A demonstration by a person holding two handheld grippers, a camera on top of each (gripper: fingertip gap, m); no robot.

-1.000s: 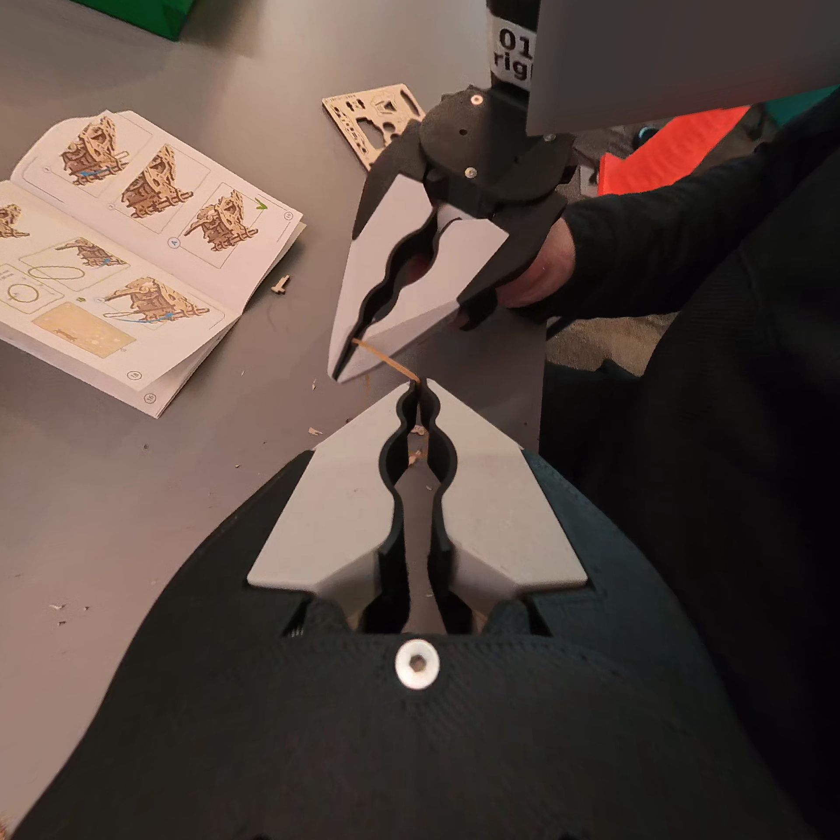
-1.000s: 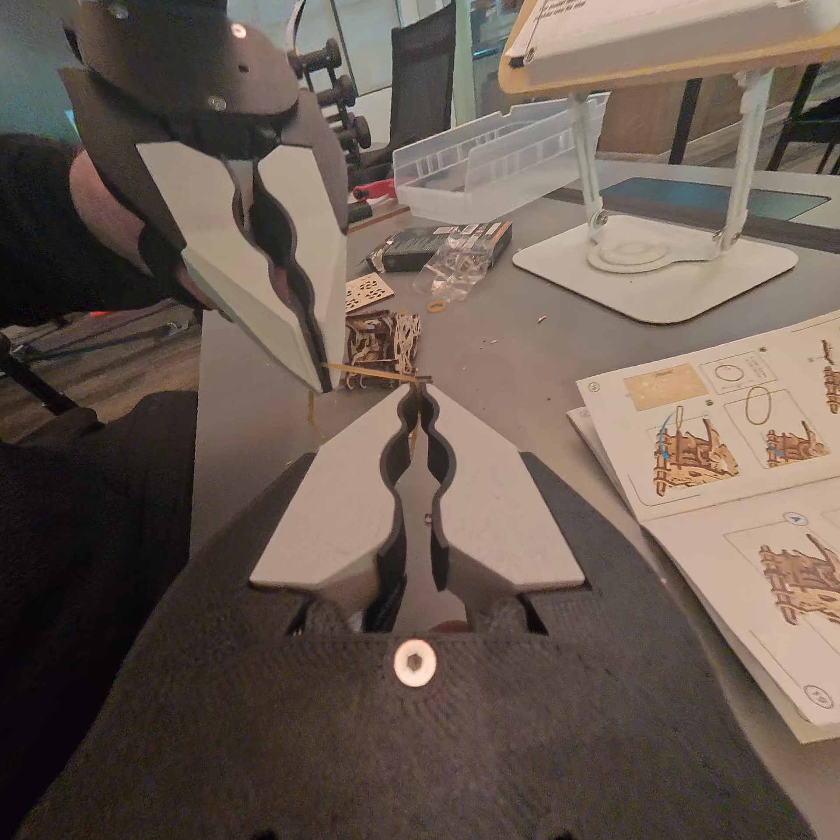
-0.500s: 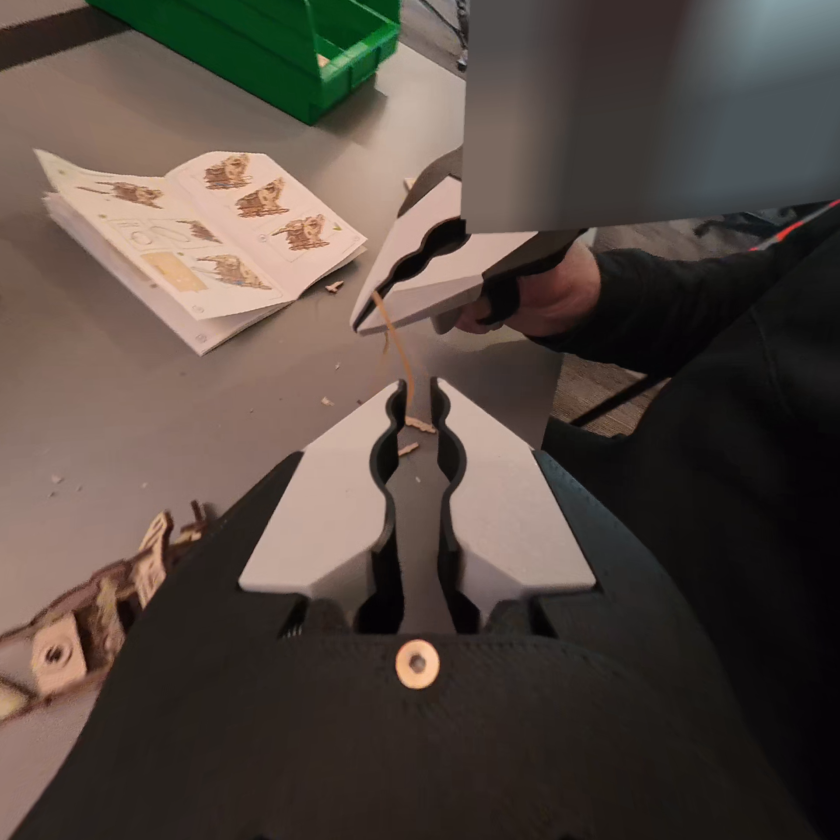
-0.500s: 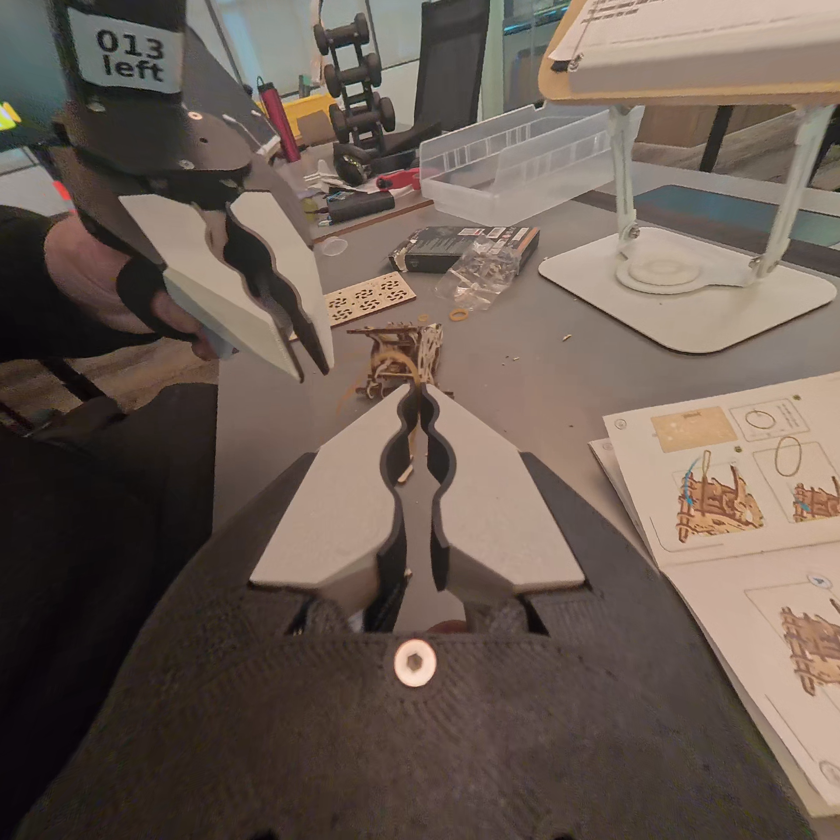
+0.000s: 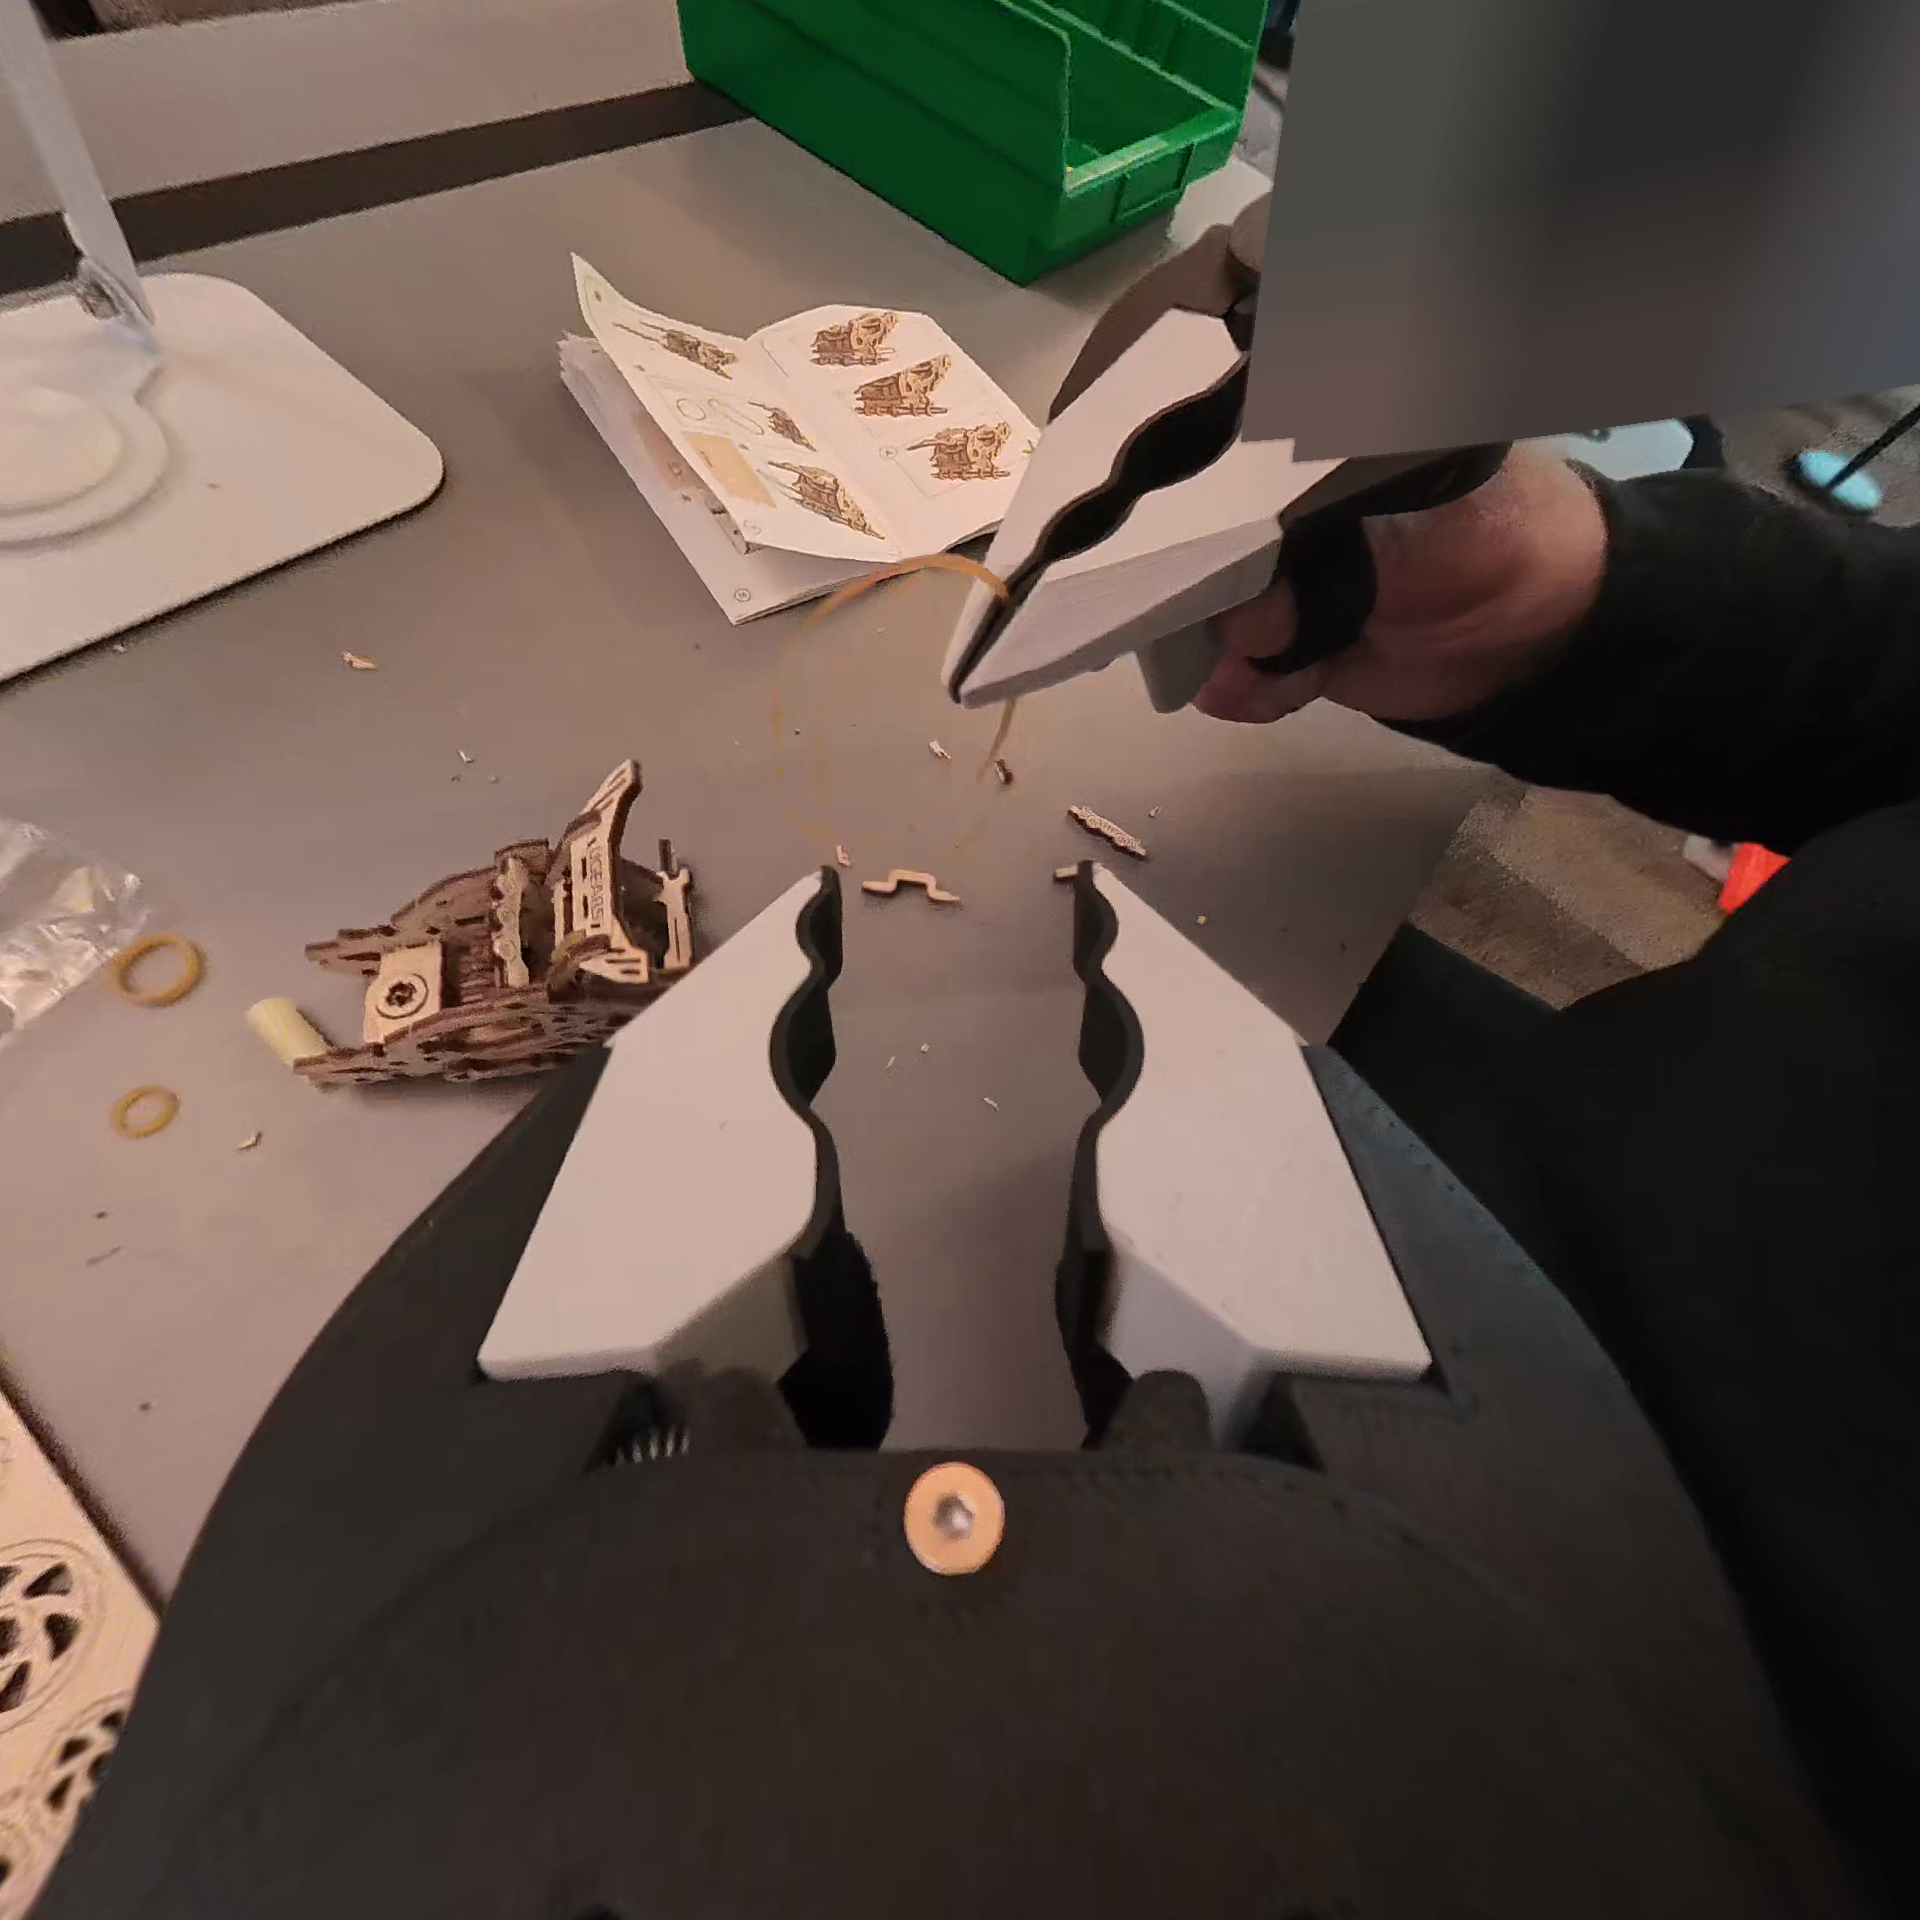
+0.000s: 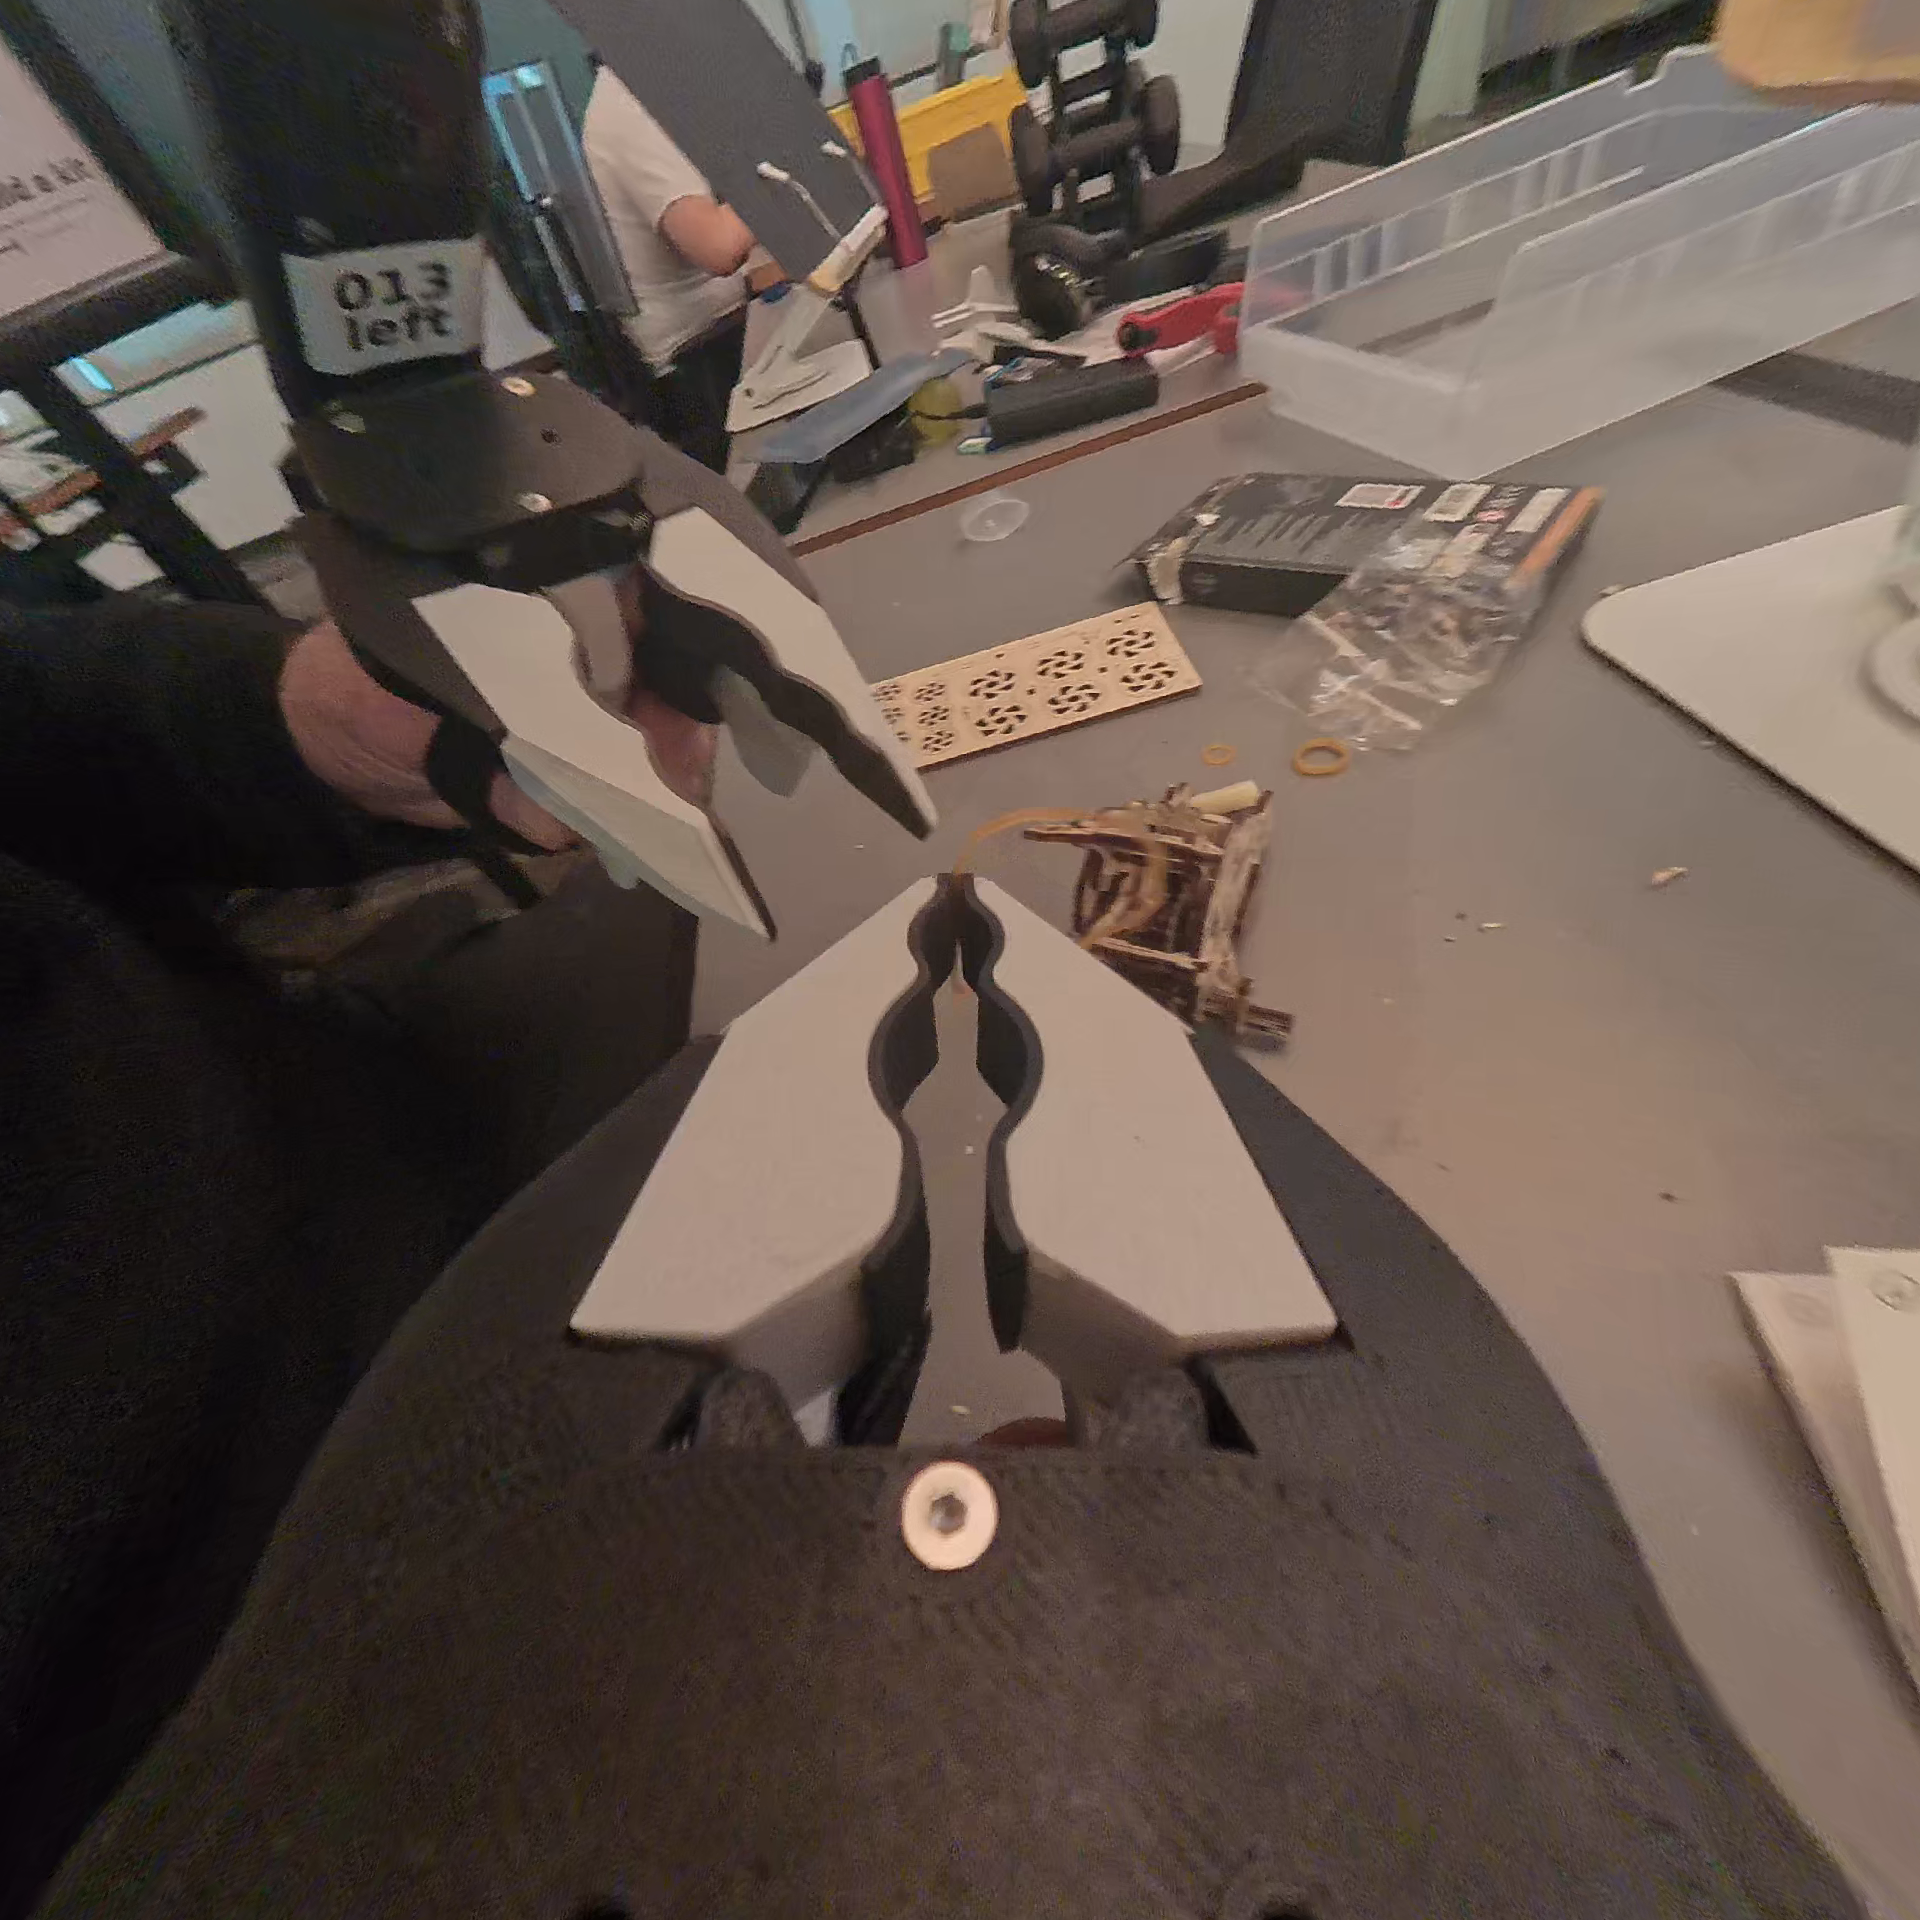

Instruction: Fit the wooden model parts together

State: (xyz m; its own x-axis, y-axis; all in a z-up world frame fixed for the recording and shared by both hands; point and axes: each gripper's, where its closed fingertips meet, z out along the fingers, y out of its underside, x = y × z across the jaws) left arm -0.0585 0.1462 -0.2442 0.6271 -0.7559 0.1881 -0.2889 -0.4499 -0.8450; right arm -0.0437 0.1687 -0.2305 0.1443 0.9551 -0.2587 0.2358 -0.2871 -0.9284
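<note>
Lying on its side on the grey table (image 5: 520, 665), the wooden model (image 5: 499, 966) sits left of the left gripper (image 5: 956, 883), its long axis running left to right, with a pale peg end at the left and an upright arm rising at its right. The left gripper's jaws are spread wide with nothing between them; bare table lies ahead of them apart from small wood scraps (image 5: 909, 886). The right gripper (image 5: 961, 686) is pinched tight on a thin rubber band (image 5: 904, 571), whose loop hangs blurred toward the table.

The table's near right edge runs just past the right gripper, beside a dark sleeve. Farther off lie an open booklet (image 5: 810, 436), a green bin (image 5: 997, 114) and a white stand base (image 5: 260, 436).

The right wrist view shows the right gripper (image 6: 956, 883) clamped on the band (image 6: 982, 836), with the model (image 6: 1174, 914) just beyond and right of its tips. It alone shows a punched wood sheet (image 6: 1039, 686), a black box (image 6: 1351, 540), a clear bag (image 6: 1403, 634) and a clear tray (image 6: 1558, 270). The left gripper (image 6: 842, 873) hangs there at upper left, agape. Only the left view shows two small bands (image 5: 156, 966) left of the model.
</note>
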